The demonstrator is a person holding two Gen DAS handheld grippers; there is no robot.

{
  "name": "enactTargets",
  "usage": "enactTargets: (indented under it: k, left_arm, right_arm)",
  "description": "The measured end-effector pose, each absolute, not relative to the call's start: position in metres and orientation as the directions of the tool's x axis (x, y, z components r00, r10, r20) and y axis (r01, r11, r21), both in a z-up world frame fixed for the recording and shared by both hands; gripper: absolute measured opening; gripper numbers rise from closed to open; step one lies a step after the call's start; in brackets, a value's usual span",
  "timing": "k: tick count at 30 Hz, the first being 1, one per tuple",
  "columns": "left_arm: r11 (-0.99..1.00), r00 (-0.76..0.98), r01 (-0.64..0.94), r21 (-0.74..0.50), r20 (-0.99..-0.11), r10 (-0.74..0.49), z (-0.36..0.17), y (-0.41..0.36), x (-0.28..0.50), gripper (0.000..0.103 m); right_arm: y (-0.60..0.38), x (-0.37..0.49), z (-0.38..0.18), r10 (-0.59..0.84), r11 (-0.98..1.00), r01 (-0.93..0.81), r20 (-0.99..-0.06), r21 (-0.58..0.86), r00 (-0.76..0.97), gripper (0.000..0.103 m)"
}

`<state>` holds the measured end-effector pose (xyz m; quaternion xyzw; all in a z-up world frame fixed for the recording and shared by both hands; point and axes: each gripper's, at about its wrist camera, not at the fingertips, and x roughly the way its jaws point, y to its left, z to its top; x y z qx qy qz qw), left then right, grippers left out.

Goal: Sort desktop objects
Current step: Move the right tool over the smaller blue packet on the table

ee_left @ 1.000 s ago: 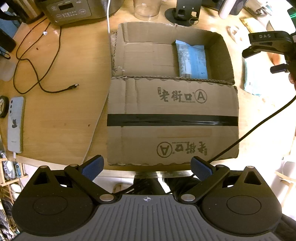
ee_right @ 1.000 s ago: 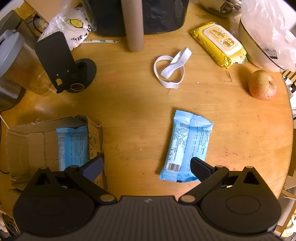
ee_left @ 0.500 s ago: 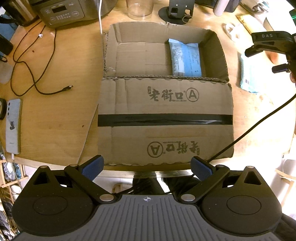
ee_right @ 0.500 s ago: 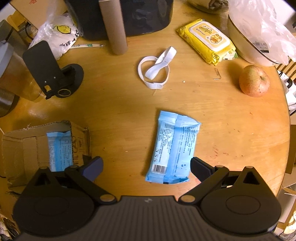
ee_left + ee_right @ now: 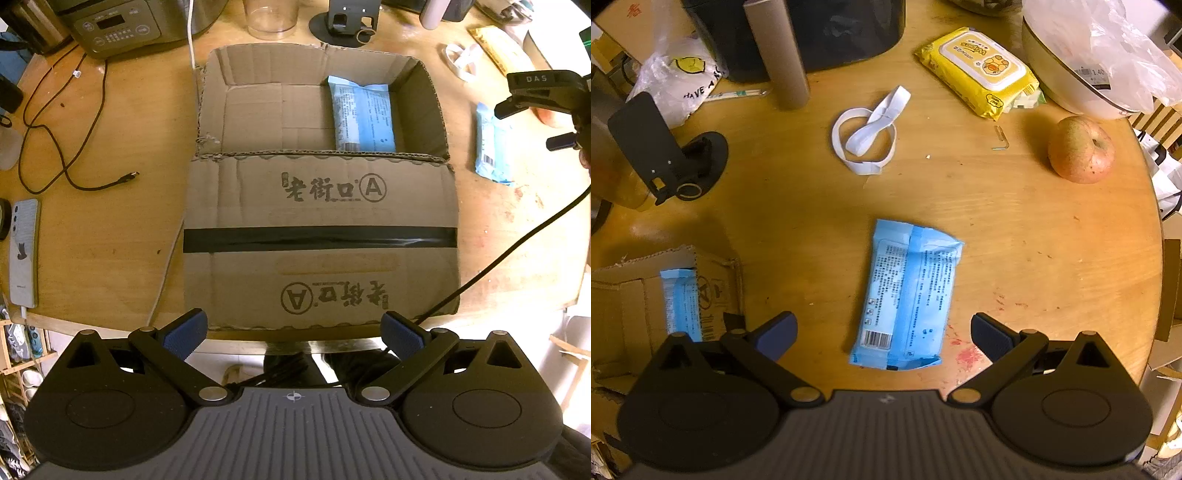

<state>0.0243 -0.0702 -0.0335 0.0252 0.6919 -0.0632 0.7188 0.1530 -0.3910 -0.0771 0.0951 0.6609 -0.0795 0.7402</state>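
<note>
Blue packet (image 5: 907,295) flat on table, between wide-open, empty right gripper (image 5: 884,334) fingers

A round wooden tabletop (image 5: 1015,229) carries everything. Near its middle lies a flat blue packet (image 5: 905,299), with a cardboard box (image 5: 321,206) to its left. Farther off sit a looped white band (image 5: 866,134), a yellow wipes pack (image 5: 979,72), a cardboard tube (image 5: 777,55) standing upright and a black phone stand (image 5: 665,155). An apple (image 5: 1080,149) rests at the right. Left of the box lie a black cable (image 5: 62,147) and a phone (image 5: 24,251), with a cooker (image 5: 122,26) at the far edge.
</note>
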Motion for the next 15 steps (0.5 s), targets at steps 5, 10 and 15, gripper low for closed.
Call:
enactTargets:
  k: [5, 10, 15]
  left_arm:
    - [0.991, 0.033, 0.124, -0.051, -0.998, -0.055, -0.0336, -0.0717, 0.0245, 0.103]
    - [0.991, 0.032, 0.122, -0.05, -0.998, -0.054, -0.0339, -0.0722, 0.0248, 0.103]
    - [0.992, 0.03, 0.12, -0.049, -0.998, -0.053, -0.0343, -0.0724, 0.0255, 0.103]
  right_arm:
    - [-0.3929, 0.1539, -0.0772, 0.007, 0.969, 0.246, -0.994, 0.035, 0.113, 0.103]
    - [-0.3932, 0.1551, -0.0786, 0.009, 0.969, 0.246, -0.994, 0.036, 0.11, 0.103]
    - [-0.3937, 0.1552, -0.0803, 0.004, 0.965, 0.261, -0.994, 0.033, 0.109, 0.103]
